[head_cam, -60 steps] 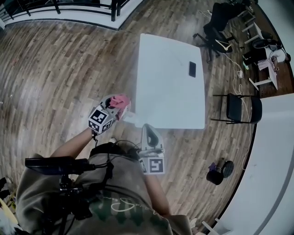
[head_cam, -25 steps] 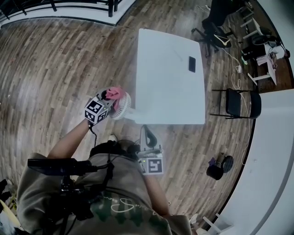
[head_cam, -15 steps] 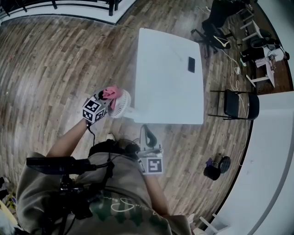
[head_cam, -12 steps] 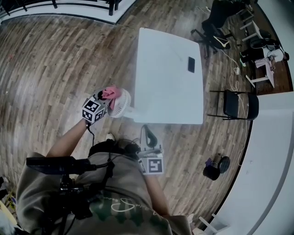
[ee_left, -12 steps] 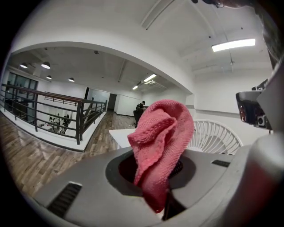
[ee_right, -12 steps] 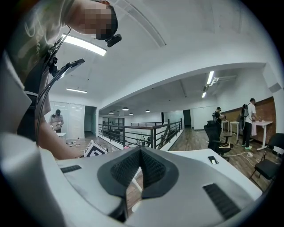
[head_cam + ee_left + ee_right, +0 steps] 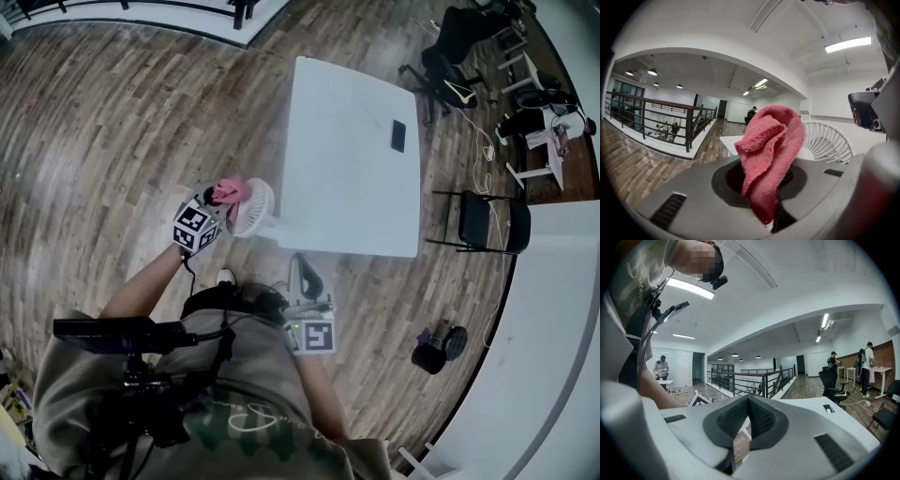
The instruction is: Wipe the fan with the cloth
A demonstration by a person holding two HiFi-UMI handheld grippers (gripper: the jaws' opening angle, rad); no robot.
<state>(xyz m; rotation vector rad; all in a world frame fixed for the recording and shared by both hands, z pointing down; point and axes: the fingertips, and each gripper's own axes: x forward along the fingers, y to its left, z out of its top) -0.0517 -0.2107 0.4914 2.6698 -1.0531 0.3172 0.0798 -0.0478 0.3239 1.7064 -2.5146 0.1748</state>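
Note:
A small white fan (image 7: 255, 208) hangs off the near left corner of the white table (image 7: 347, 141), its round grille (image 7: 829, 140) tilted toward my left gripper. My left gripper (image 7: 223, 195) is shut on a crumpled pink cloth (image 7: 231, 190), which rests against the grille's upper left rim. In the left gripper view the cloth (image 7: 771, 154) bulges out between the jaws. The fan's white handle runs down to my right gripper (image 7: 298, 258), whose jaws (image 7: 747, 411) are nearly together on it. The jaws hide the grip itself.
A black phone (image 7: 397, 136) lies on the table's far right side. A black folding chair (image 7: 487, 222) stands right of the table, and dark objects (image 7: 436, 349) sit on the wood floor. A black railing (image 7: 689, 126) runs along the far left.
My left gripper has slid the pink cloth from the middle of the fan's face toward its upper left rim. The right gripper has stayed put.

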